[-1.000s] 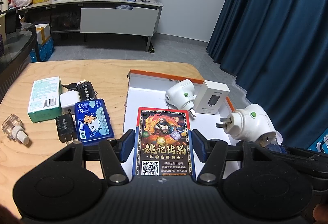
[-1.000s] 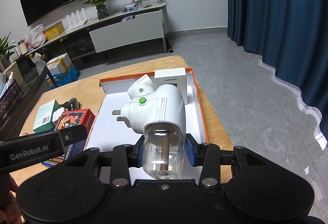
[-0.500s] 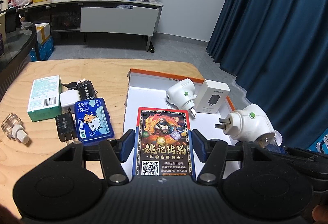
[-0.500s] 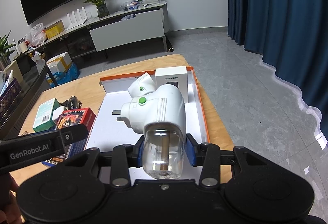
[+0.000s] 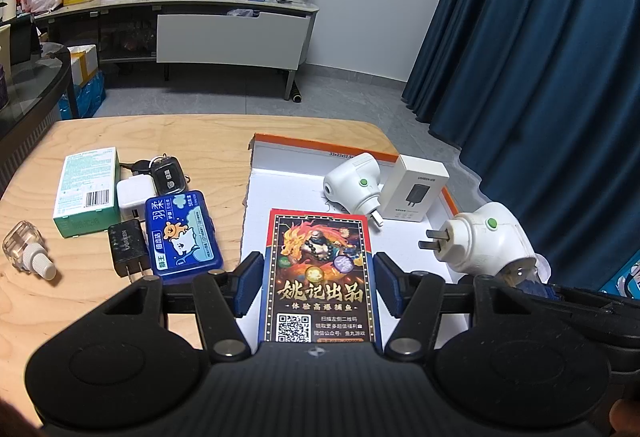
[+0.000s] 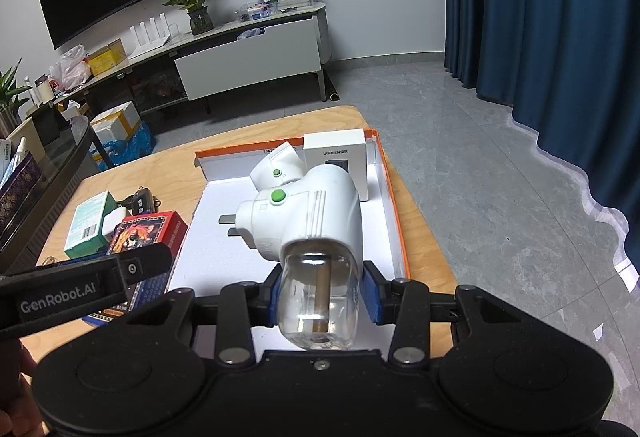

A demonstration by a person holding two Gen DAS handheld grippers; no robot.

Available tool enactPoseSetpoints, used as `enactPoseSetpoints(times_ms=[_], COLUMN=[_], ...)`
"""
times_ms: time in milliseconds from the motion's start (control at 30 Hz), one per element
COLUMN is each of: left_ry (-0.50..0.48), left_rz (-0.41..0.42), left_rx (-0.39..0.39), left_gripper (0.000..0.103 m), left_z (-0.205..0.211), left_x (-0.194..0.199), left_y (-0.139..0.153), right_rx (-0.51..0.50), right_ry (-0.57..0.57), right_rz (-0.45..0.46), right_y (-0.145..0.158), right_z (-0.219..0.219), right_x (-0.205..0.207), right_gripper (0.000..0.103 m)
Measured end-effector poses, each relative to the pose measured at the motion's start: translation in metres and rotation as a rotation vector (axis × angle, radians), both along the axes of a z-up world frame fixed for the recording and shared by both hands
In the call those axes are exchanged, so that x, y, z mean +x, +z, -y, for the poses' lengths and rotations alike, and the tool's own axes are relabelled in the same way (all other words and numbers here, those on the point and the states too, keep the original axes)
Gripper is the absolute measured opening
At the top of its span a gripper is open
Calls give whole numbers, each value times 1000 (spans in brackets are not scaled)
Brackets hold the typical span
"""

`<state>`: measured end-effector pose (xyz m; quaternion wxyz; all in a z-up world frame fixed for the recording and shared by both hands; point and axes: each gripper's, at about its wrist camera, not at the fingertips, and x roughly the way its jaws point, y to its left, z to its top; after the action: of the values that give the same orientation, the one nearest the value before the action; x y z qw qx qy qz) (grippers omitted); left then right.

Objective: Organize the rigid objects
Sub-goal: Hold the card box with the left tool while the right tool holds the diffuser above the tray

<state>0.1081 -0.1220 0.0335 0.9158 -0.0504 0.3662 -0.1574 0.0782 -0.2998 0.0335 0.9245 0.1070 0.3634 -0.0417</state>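
Now, going from the left edge of the wooden table (image 5: 208,141) to the right:
Far left: we are seeing a clear refill bottle (image 5: 25,249) lying on its side with its white cap pointing right.
Loose cluster: we are finding a green-and-white carton (image 5: 87,191), a white charger cube (image 5: 134,197), a car key fob (image 5: 167,175), a black UGREEN plug adapter (image 5: 127,248) and a blue tin with a cartoon hamster (image 5: 182,237), all lying close together on the bare wood.
Left gripper (image 5: 318,285): we are clamping a red-bordered card box with a dragon print (image 5: 320,277) between the blue pads, so this tool is closed on it; the box is hanging over the left part of the tray.
Tray: we are looking into a shallow white cardboard box with an orange rim (image 5: 320,145) sitting on the right half of the table.
Inside the tray: we are seeing a white plug-in vaporizer with a green button (image 5: 354,183) lying near the back wall, and just to its right a white UGREEN charger box (image 5: 414,189) standing upright.
Right gripper (image 6: 322,297): we are gripping the clear bottle of a second white plug-in vaporizer (image 6: 308,217), its jaws squeezed onto the bottle, its prongs pointing left, held above the tray's right side.
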Motion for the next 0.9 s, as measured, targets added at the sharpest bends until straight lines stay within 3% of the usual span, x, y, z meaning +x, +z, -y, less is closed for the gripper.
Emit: enactPoseSetpoints(times_ms=[900], left_ry=[-6], left_rz=[-1], left_rx=[4], left_gripper=[61], left_z=[1], left_x=[1], left_y=[0], right_rx=[0], right_ry=[1], right_rz=[-3], right_y=[1], right_z=[0], right_x=[1], right_gripper=[48])
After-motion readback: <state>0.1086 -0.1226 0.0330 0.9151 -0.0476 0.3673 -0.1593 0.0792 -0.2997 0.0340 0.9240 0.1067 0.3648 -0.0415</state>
